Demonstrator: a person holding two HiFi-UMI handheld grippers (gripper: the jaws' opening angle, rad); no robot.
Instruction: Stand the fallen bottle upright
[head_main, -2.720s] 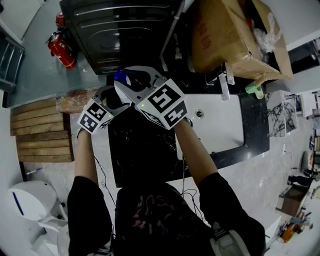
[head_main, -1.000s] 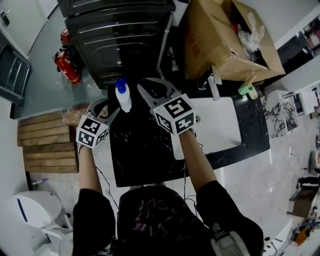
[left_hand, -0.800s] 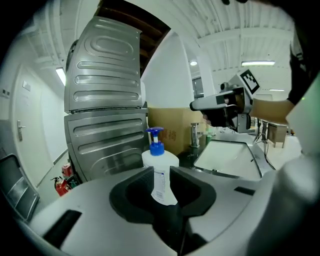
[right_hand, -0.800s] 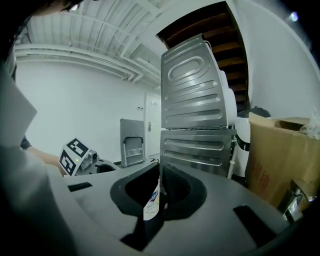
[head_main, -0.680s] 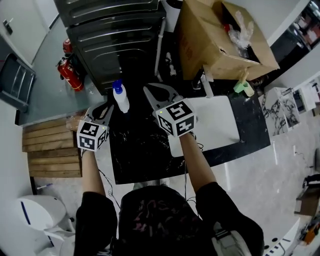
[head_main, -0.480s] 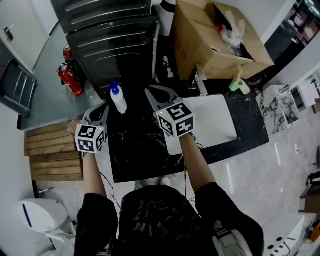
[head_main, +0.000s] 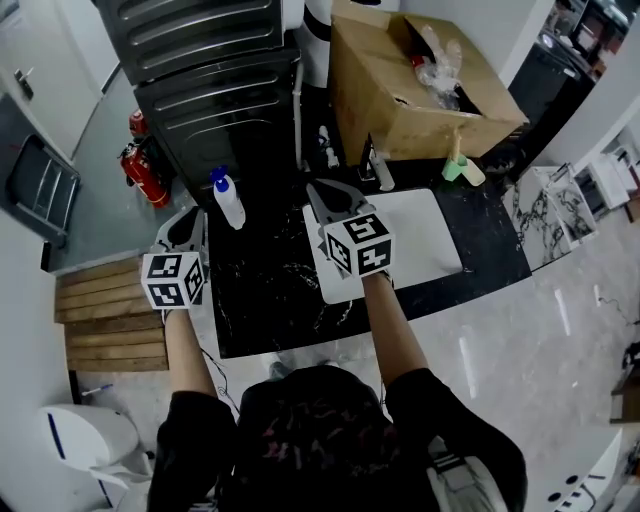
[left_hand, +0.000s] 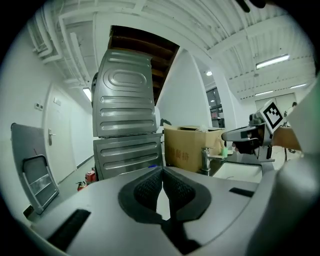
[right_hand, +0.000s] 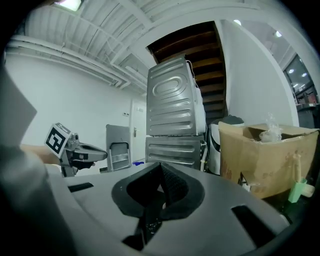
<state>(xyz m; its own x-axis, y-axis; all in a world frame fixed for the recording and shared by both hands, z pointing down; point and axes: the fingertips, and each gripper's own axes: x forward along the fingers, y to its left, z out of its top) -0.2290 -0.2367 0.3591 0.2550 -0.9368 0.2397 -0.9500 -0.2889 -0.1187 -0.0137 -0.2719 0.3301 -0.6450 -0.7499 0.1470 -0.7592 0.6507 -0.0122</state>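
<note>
On our left, the left gripper (head_main: 192, 213) has its jaws pressed together on nothing; in its own view we see the pads meet, with only a sliver of light below them. Just right of it the bottle (head_main: 228, 200) stands upright at the far left corner of the black counter (head_main: 270, 300), blue cap up. Its label is too small for us to read. Our right gripper (head_main: 319, 190), over the left edge of the white sink (head_main: 430, 240), is likewise closed and empty. Farther right, we cannot make out the red print on the cardboard box (head_main: 400, 100).
</note>
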